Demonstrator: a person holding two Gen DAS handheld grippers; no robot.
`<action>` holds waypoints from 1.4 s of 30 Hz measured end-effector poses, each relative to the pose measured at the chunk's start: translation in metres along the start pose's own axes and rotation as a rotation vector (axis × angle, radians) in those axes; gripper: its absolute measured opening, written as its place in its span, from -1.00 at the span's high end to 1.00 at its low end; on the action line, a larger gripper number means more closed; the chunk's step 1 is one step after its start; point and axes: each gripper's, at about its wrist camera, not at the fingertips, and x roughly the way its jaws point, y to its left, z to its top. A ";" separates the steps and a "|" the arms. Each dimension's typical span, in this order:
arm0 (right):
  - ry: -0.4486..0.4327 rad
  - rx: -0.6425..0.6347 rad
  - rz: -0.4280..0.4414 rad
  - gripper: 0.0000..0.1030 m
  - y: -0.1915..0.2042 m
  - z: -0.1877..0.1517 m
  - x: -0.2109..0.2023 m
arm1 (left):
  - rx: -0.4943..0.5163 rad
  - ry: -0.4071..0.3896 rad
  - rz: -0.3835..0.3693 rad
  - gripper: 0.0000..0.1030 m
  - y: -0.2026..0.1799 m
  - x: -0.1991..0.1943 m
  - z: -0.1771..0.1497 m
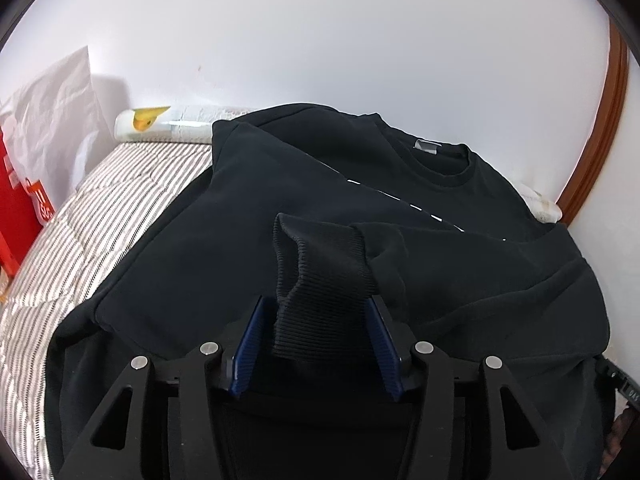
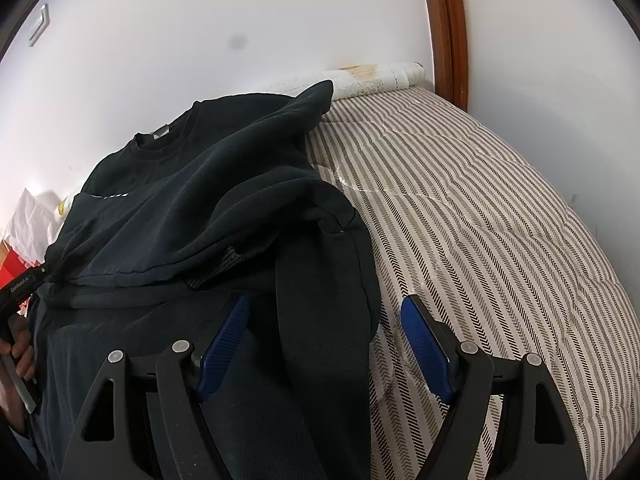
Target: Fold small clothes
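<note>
A black sweatshirt [image 1: 304, 184] lies on a striped mattress [image 1: 120, 200], collar toward the wall, both sleeves folded in over the body. My left gripper [image 1: 316, 312] has its blue pads around the ribbed cuff [image 1: 320, 276] of one sleeve and holds it over the shirt's middle. In the right wrist view my right gripper [image 2: 324, 312] is open and empty over the sweatshirt's [image 2: 192, 184] right edge, one blue pad over the cloth, the other over the mattress [image 2: 480, 220]. The left gripper's tip [image 2: 24, 280] and the holding hand show at the far left.
A white wall runs behind the bed. A rolled white lace cloth [image 2: 372, 80] lies along the wall. A wooden frame [image 2: 448, 24] stands at the right. A white paper bag [image 1: 52, 108] and a red bag [image 1: 16, 196] stand at the left.
</note>
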 end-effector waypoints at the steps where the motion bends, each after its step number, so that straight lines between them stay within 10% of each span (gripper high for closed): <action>1: -0.001 0.000 0.000 -0.51 0.000 0.000 0.000 | -0.010 0.005 -0.007 0.05 0.002 0.001 0.001; 6: -0.001 -0.001 0.000 -0.51 -0.001 0.000 0.000 | -0.054 0.021 -0.041 0.05 0.009 0.007 0.003; 11: -0.005 -0.004 -0.003 -0.51 -0.001 -0.001 -0.001 | -0.042 -0.020 -0.062 0.81 0.008 0.002 0.006; 19: -0.105 -0.033 -0.020 -0.40 0.004 0.003 -0.029 | -0.160 -0.153 -0.174 0.82 0.036 -0.032 0.020; 26: 0.020 -0.045 0.061 -0.06 0.035 0.023 -0.024 | -0.178 -0.219 -0.208 0.82 0.041 -0.056 0.026; 33: 0.089 0.012 0.058 0.27 0.048 0.032 0.019 | -0.188 -0.291 -0.209 0.82 0.050 -0.076 0.031; 37: 0.074 0.019 0.093 0.81 0.054 0.036 0.030 | -0.206 -0.304 -0.181 0.82 0.059 -0.079 0.031; 42: 0.017 0.025 0.091 0.83 0.052 0.033 0.020 | -0.208 -0.258 -0.104 0.82 0.069 -0.071 0.028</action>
